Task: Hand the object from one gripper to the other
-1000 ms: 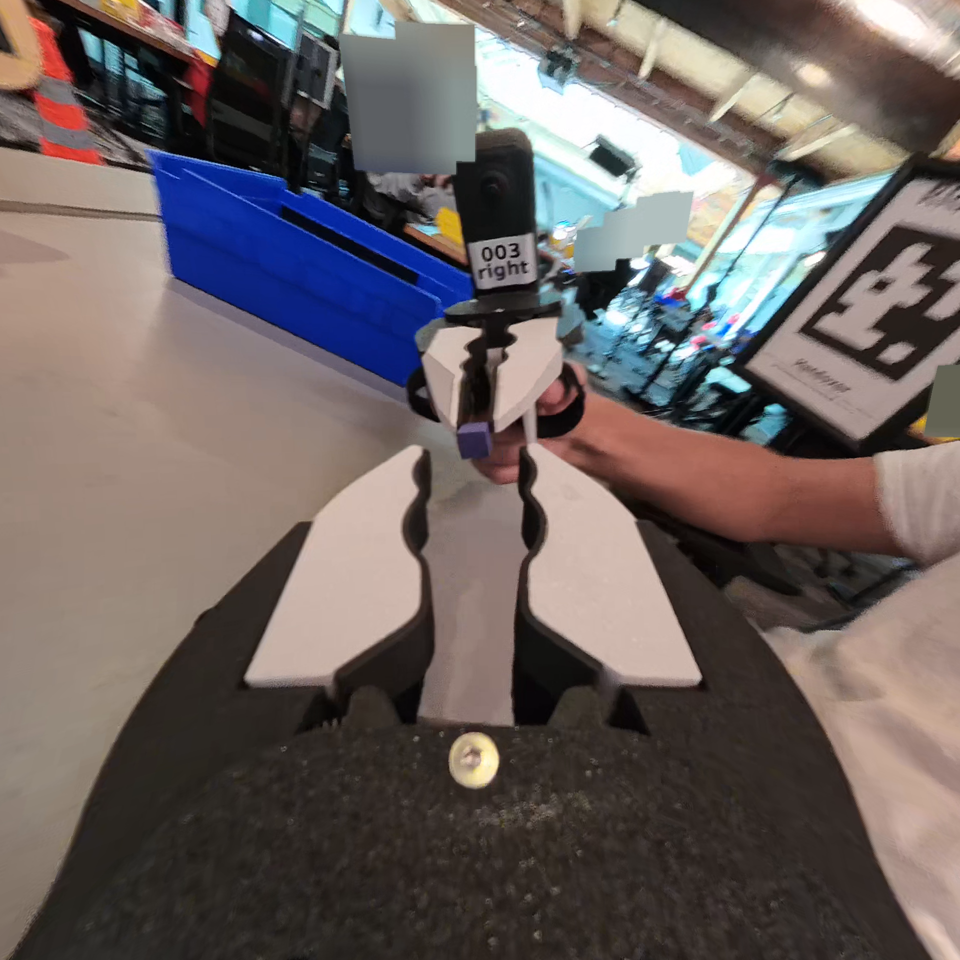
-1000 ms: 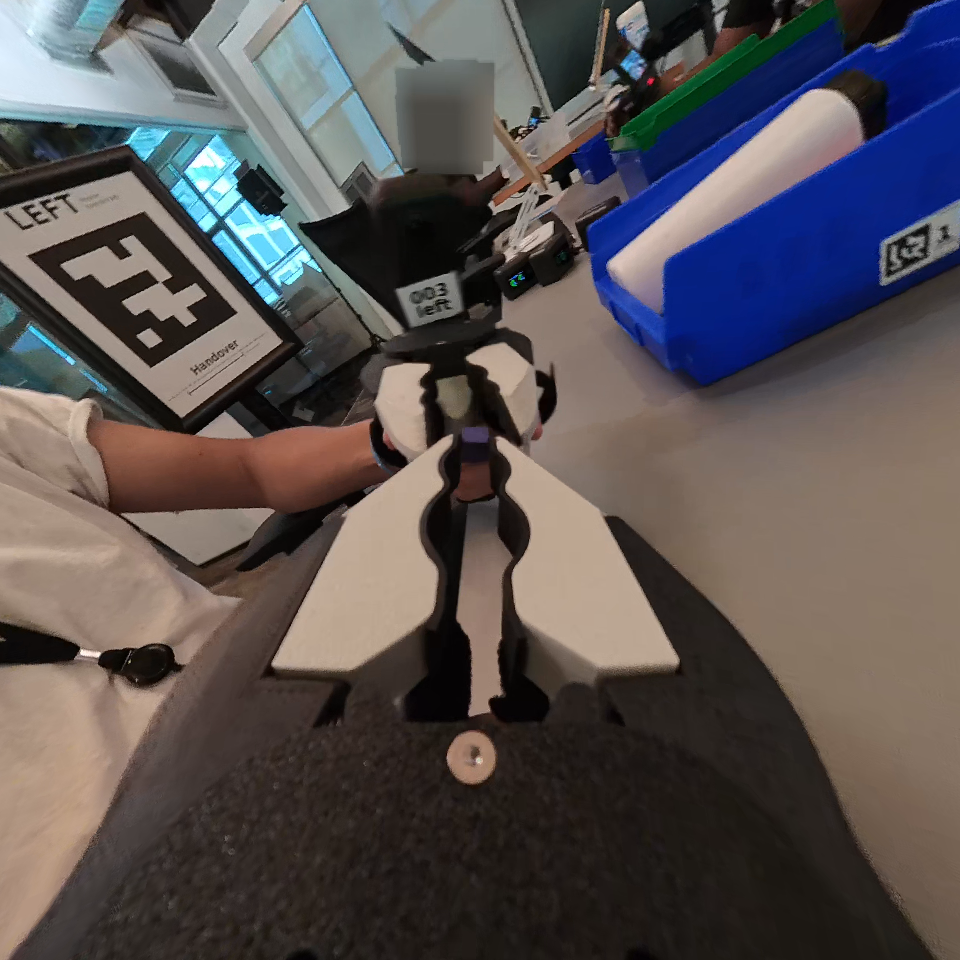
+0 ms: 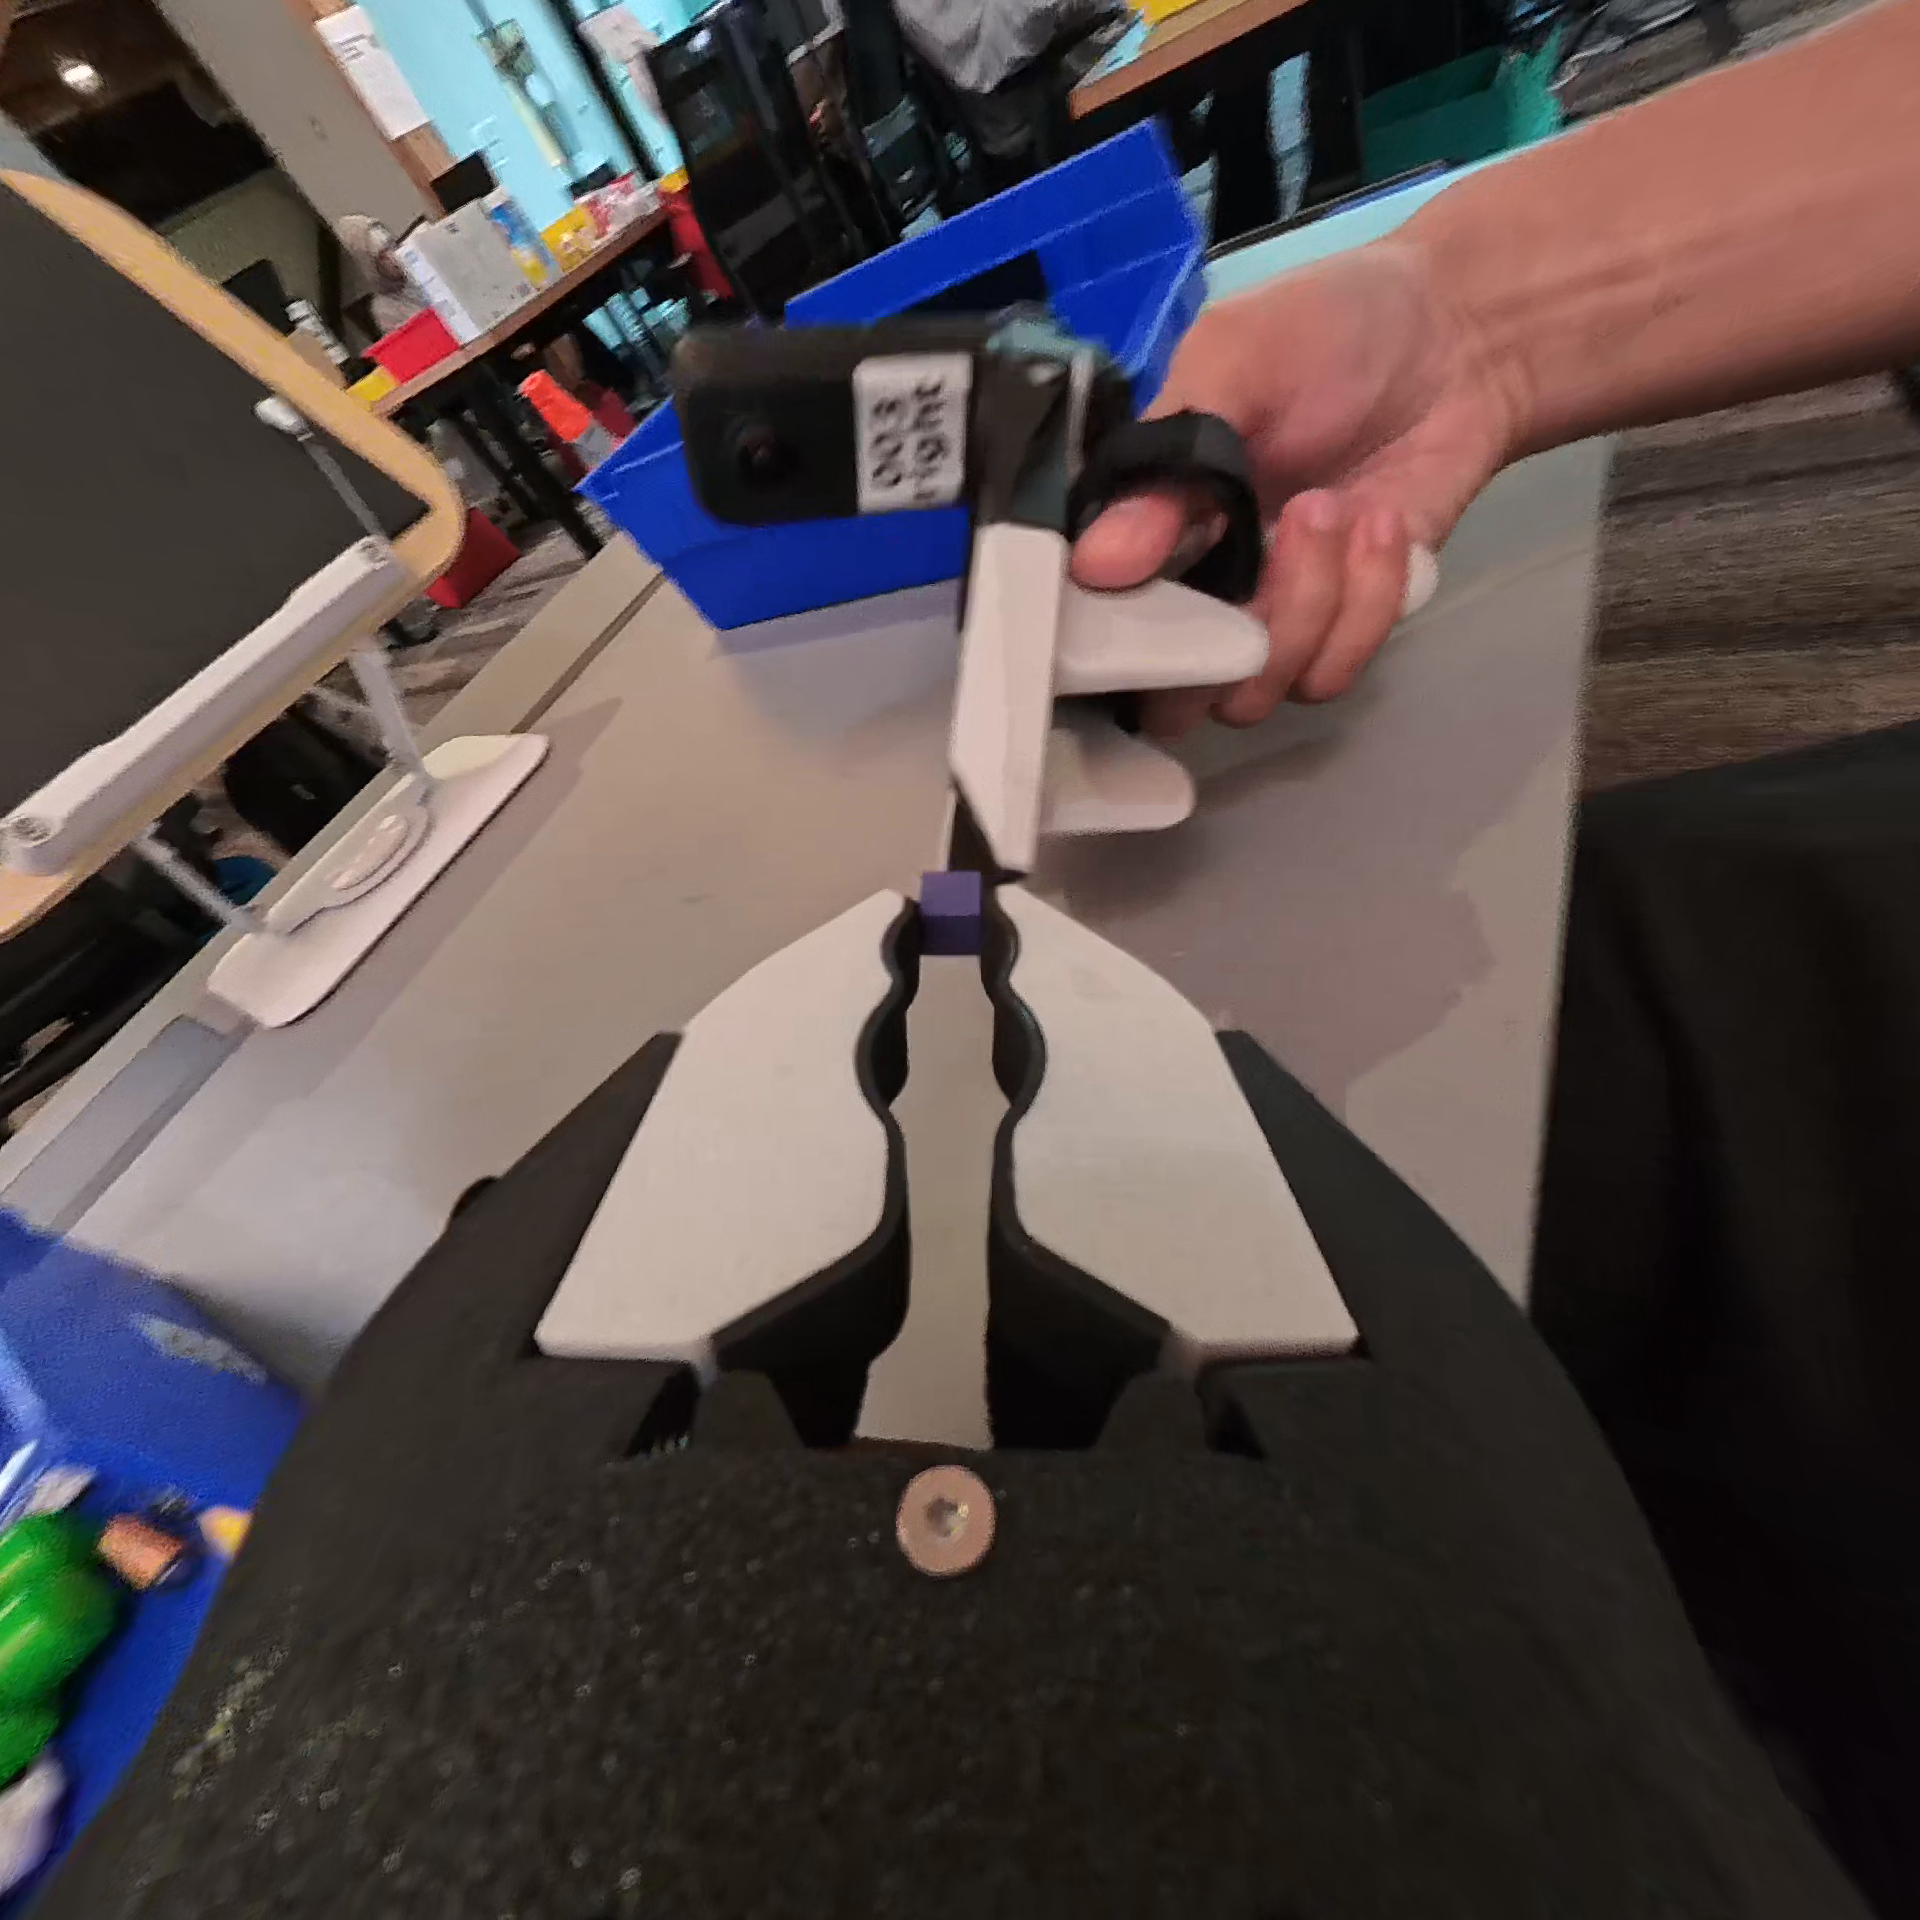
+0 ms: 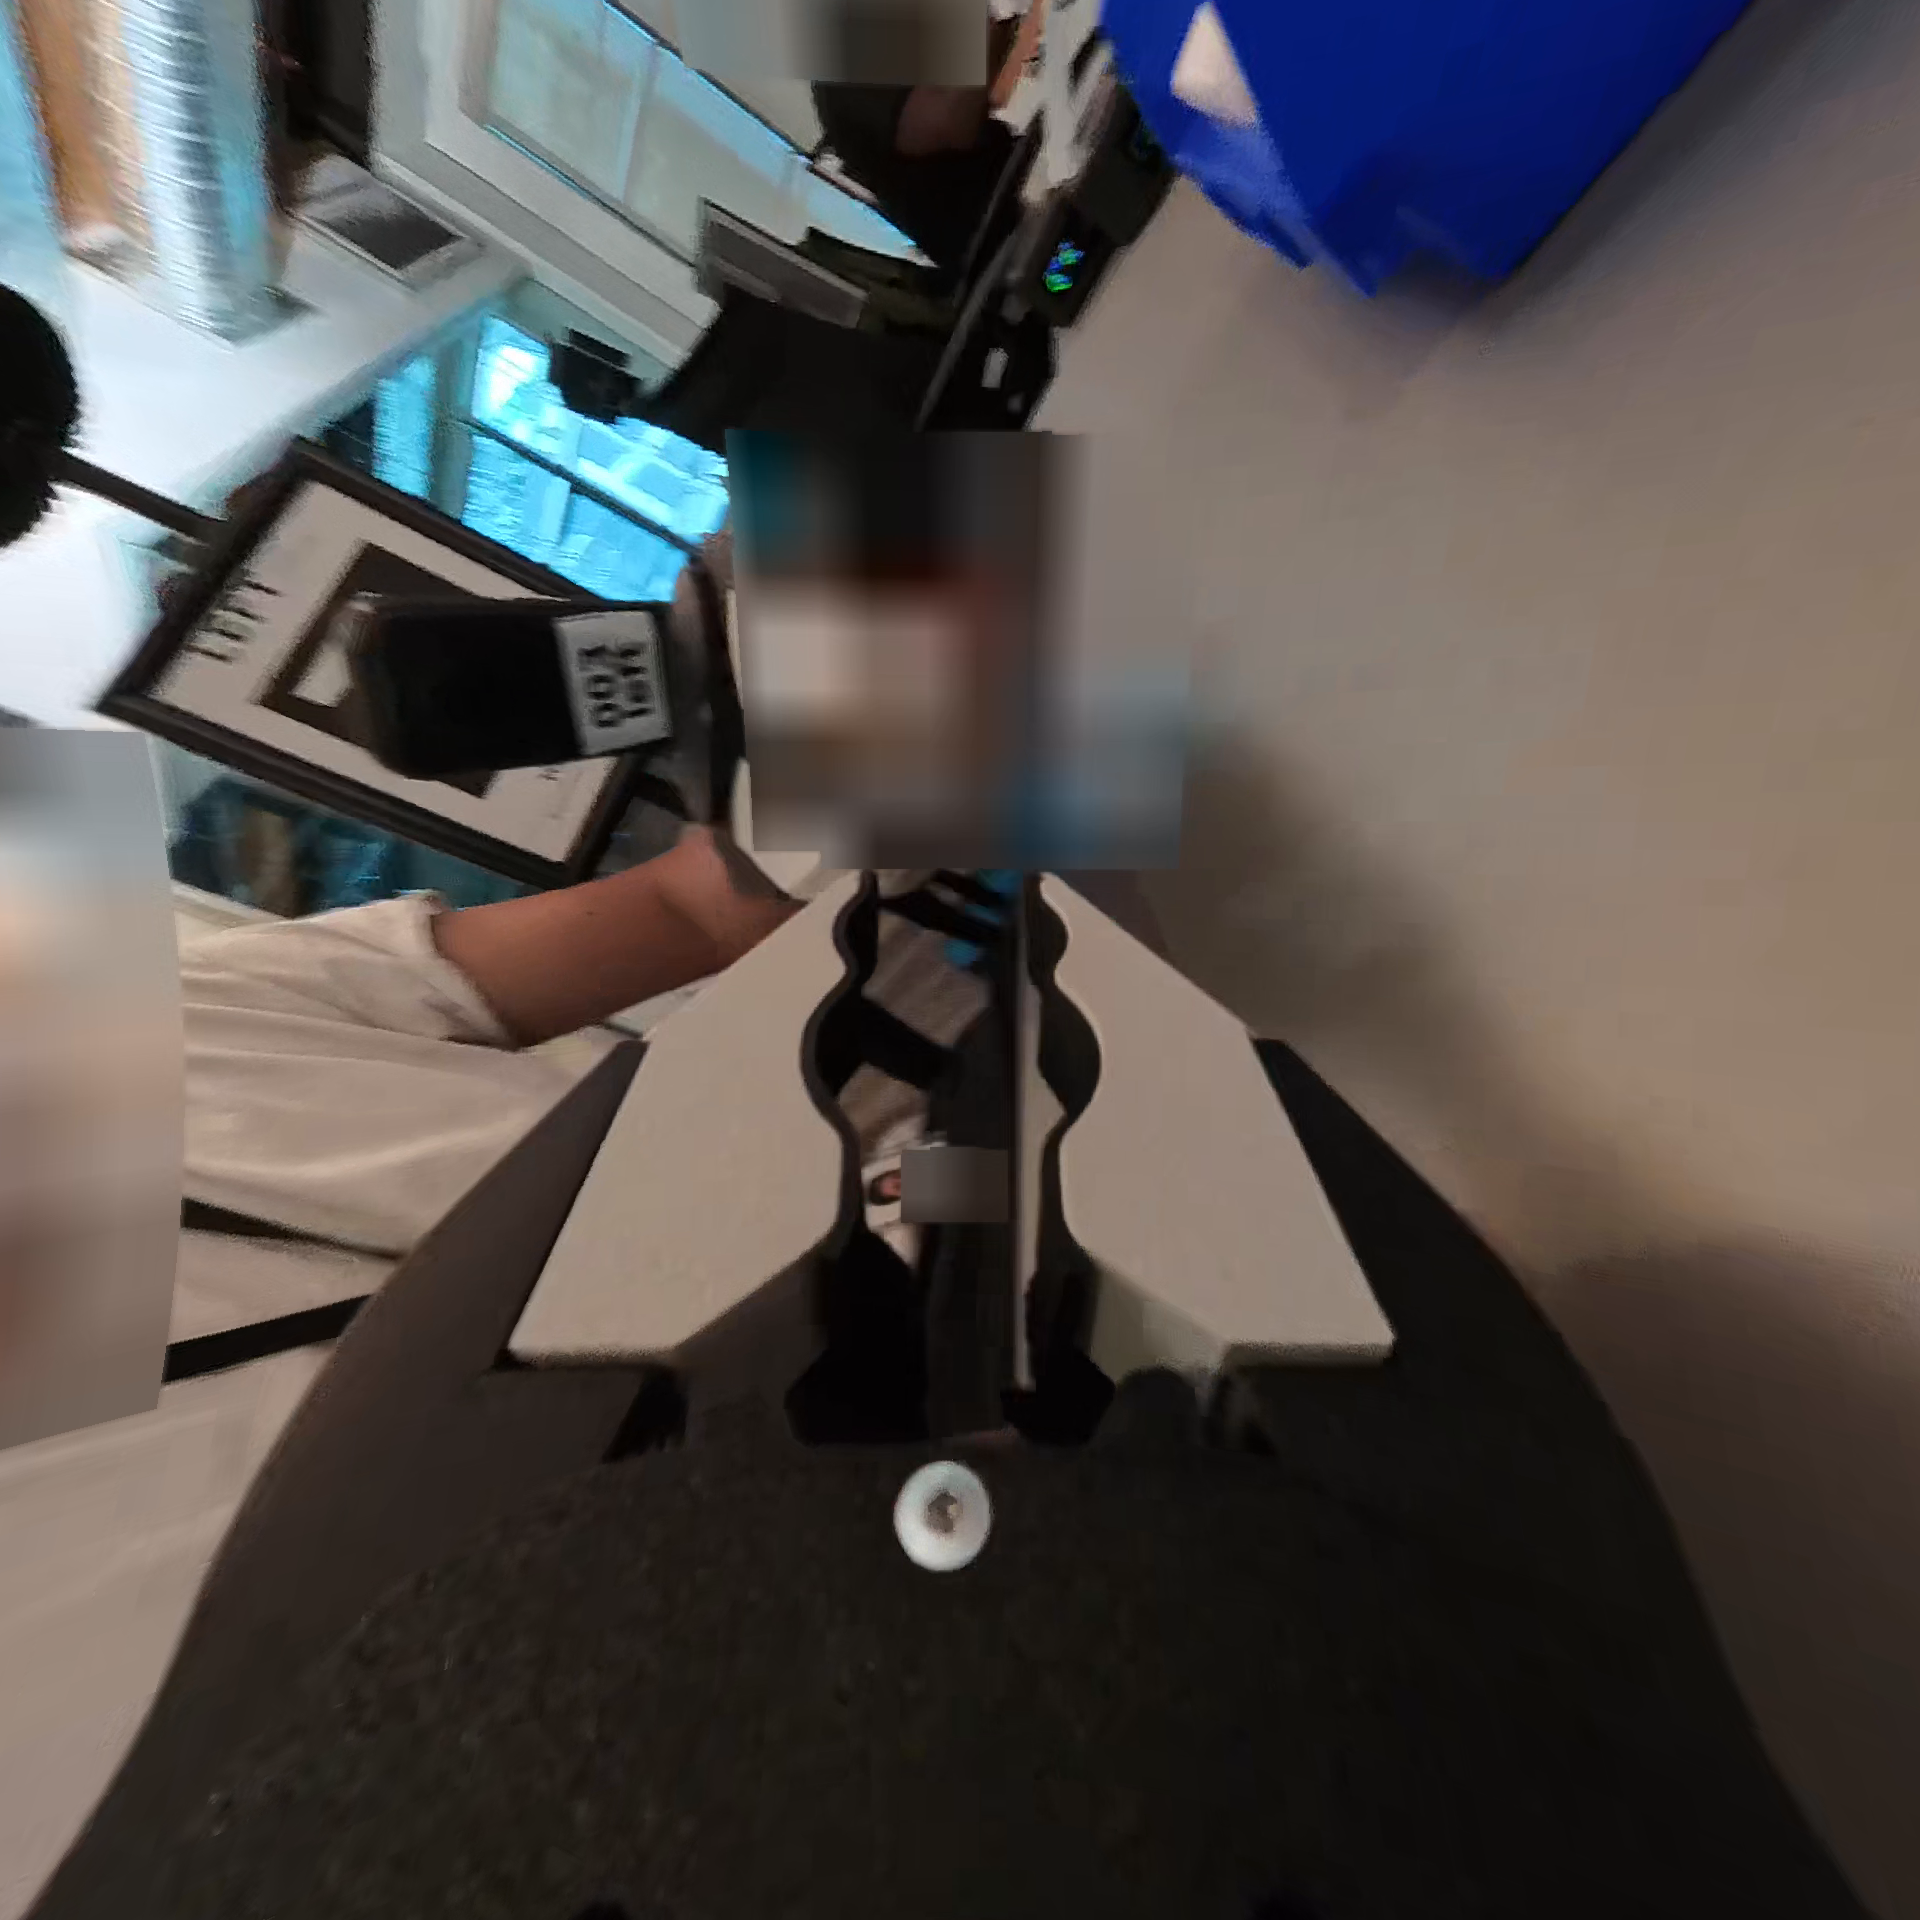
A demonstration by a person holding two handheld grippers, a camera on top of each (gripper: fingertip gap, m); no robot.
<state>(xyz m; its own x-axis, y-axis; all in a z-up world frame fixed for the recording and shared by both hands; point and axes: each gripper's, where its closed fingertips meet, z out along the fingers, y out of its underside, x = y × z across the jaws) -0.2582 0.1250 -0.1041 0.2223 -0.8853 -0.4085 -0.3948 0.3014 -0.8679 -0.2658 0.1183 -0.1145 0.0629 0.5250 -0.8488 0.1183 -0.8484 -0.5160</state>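
Purple cube (image 3: 951, 914) sits clamped between the two fingertips of the left gripper (image 3: 952, 925), held in the air above the grey bench (image 3: 665, 831), over the strip that runs toward its far edge. The left gripper's jaws are drawn in to a narrow gap, their inner faces pressing the cube on both sides.

Just beyond the cube, in the left wrist view, the right gripper (image 3: 987, 868) is rolled on its side, its fingers stacked one above the other, with the tips just beside the cube's far upper edge. Whether those tips touch the cube cannot be told. A hand (image 3: 1340, 488) grips the right gripper's handle, one finger through a black loop. In the right wrist view the right gripper (image 4: 948, 894) shows a moderate gap between its fingers and nothing seen between them; a mosaic patch covers the area just ahead of the tips, and the cube is not visible there.

Farther along the bench, a blue bin (image 3: 935, 416) stands near the far edge, behind the right gripper. At the near left corner of the left wrist view, another blue bin (image 3: 114, 1382) holds a green item (image 3: 42, 1631), blurred. Off the bench's left edge, a white stand base (image 3: 384, 862) carries a wood-edged dark panel (image 3: 135, 499).

In the right wrist view, a framed black-and-white marker sign (image 4: 353, 686) stands beyond the bench, behind the left gripper's camera body.
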